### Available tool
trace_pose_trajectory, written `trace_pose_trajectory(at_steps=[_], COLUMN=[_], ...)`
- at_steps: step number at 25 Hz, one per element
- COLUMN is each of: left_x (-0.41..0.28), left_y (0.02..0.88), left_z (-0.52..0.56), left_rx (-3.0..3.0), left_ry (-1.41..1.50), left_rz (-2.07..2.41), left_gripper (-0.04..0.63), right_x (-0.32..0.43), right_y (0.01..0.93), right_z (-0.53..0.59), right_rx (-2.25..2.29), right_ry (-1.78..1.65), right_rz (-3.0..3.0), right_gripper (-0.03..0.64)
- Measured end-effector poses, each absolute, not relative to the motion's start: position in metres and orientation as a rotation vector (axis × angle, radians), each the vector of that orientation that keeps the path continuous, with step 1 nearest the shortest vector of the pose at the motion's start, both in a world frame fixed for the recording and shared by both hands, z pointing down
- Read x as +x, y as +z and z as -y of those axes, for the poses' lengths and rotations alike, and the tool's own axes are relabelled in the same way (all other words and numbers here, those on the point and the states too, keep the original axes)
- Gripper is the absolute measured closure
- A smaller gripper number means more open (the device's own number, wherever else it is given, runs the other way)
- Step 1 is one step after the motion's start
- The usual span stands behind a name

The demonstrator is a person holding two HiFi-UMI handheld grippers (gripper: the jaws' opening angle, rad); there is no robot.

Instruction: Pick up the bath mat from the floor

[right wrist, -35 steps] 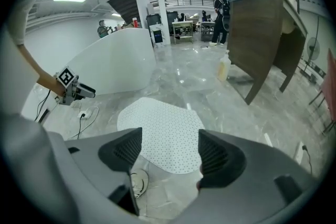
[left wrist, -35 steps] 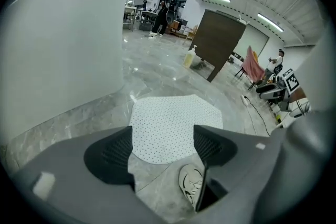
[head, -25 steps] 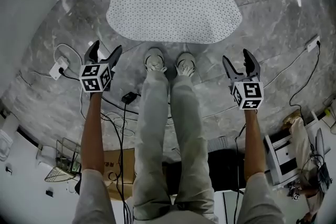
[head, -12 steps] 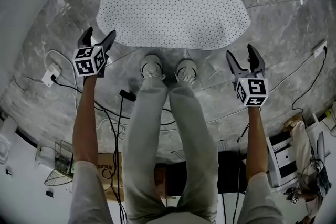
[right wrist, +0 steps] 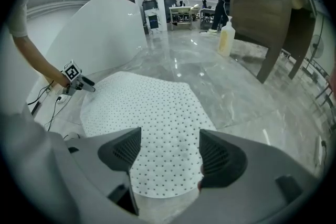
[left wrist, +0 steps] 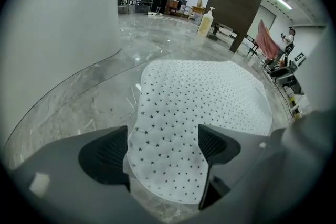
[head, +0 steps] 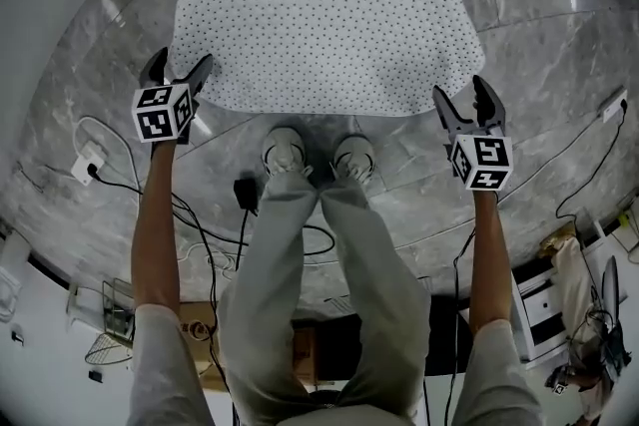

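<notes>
– Two grippers in play; where is each one?
– The left gripper [head: 182, 61] is at the near left corner of the bath mat [head: 324, 20], and the right gripper [head: 460, 91] is at the near right corner. Both point away from the person, toward the mat.
– And the mat itself?
– It lies flat on the grey marble floor [head: 544, 45]. It is white with rows of small dark dots and has rounded corners. Its near edge lies just beyond the person's shoes [head: 286, 148].
– How do the jaws stand?
– Wide apart on both. The left gripper view shows the mat's rounded corner in the gap between the two ribbed pads, with nothing pinched. The right gripper view shows the same at its own corner: pads well apart, the mat's edge between them, nothing held.
– Do the jaws touch the mat?
– No view settles whether the tips rest on it or hang just above.
– What else is about?
– A black adapter [head: 245, 191] lies on the floor by the left shoe, and a white plug block [head: 85, 165] lies farther left. A large white curved surface [left wrist: 58, 23] rises at the mat's left. Farther off, a pale bottle [right wrist: 227, 35] stands on the floor beside a dark wooden cabinet [right wrist: 260, 2]. The right gripper view also catches the left gripper across the mat, on a bare forearm
</notes>
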State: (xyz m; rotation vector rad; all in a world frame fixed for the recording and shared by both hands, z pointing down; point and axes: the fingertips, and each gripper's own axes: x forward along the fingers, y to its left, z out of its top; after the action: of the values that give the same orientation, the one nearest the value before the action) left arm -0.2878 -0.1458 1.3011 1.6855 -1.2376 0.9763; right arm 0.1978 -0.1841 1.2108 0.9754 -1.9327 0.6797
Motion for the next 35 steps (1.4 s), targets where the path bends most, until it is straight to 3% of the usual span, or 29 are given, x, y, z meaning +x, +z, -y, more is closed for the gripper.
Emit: trace_pose_trajectory(at_steps=[23, 28, 29, 31, 32, 35], left_x=[-0.289, -0.283, -0.279, -0.266, -0.261, -0.253], left_y=[1.329, 1.326, 1.324, 1.321, 1.320, 1.317], left_z=[0.163, 0.162, 0.161, 0.159, 0.159, 0.156], left_rx=[1.697, 1.732, 1.749, 1.793, 1.805, 1.769], left_ry=[1.031, 1.028, 1.031, 1.055, 1.064, 0.994], left_rz=[1.274, 1.269, 1.252, 1.210, 1.199, 1.209], left_gripper=[0.191, 0.281, 0.313, 0.454, 0.493, 0.546], right_x=[0.256, 0.253, 0.250, 0.241, 0.237, 0.235], right_y=[1.321, 1.318, 1.317, 1.315, 1.314, 1.314], right_z=[0.245, 0.242, 0.239, 0.232, 0.229, 0.226], right_rx=[0.906, 0.894, 0.875, 0.832, 0.821, 0.855], right_ry=[0.737, 0.750, 0.757, 0.743, 0.726, 0.740], right_rz=[1.770, 1.762, 1.765, 1.777, 1.775, 1.753], right_gripper=[0.279, 0.308, 0.384, 0.536, 0.572, 0.581])
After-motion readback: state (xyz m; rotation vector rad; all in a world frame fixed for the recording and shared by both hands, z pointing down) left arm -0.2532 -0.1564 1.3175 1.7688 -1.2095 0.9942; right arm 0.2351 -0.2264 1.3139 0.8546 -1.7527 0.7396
